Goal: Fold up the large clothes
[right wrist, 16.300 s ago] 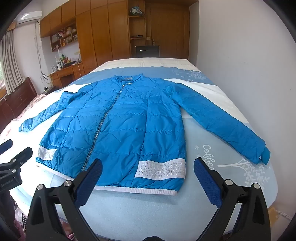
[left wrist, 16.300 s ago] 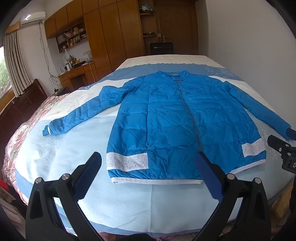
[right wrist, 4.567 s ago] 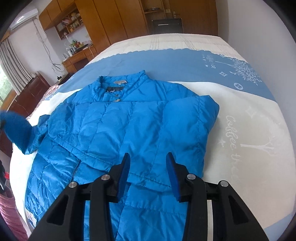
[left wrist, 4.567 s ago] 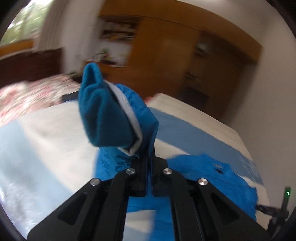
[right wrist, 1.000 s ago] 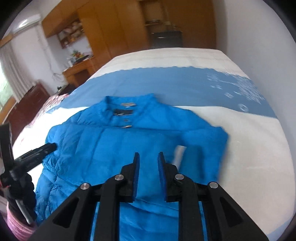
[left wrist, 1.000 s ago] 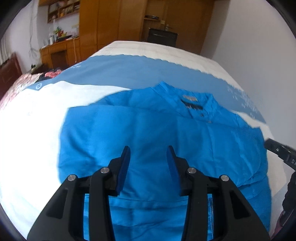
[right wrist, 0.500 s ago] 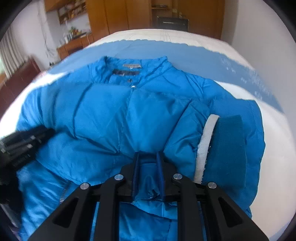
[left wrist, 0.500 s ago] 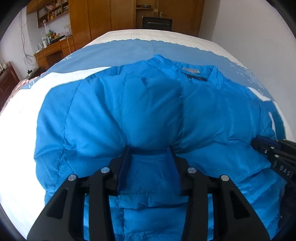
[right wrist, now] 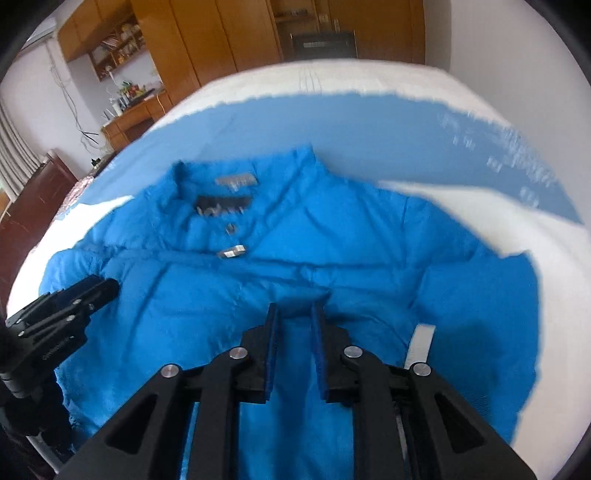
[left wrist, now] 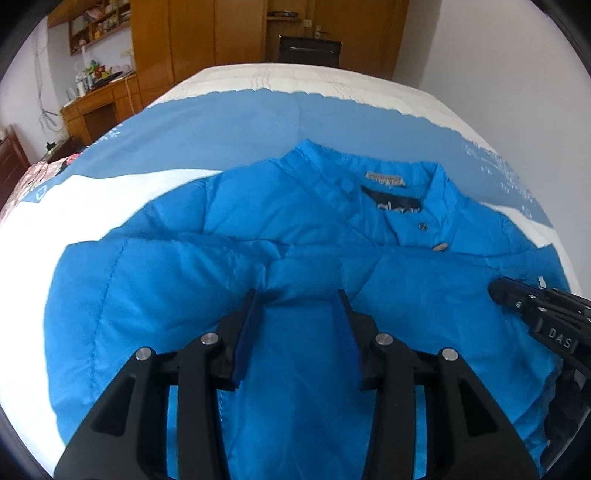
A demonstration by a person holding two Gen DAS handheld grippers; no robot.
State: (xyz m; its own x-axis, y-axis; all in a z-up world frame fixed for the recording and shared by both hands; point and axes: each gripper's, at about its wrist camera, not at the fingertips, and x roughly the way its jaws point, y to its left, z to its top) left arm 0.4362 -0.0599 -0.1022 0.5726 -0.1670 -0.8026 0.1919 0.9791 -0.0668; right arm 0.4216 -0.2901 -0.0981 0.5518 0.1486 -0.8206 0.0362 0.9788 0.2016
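- The blue padded jacket [left wrist: 295,236] lies on the bed [left wrist: 258,110], collar away from the cameras; a grey tag and a dark label sit inside the collar [left wrist: 397,195], their writing too blurred to read.
- "DAS" is printed on the right gripper's body.
- Left gripper [left wrist: 301,295]: jaws partly apart, jacket fabric bulging between them.
- Right gripper [right wrist: 295,308]: jaws closing on a ridge of jacket.
- Bedcover is white with a blue band beyond the jacket.
- Wooden wardrobes [left wrist: 207,33] stand behind the bed.
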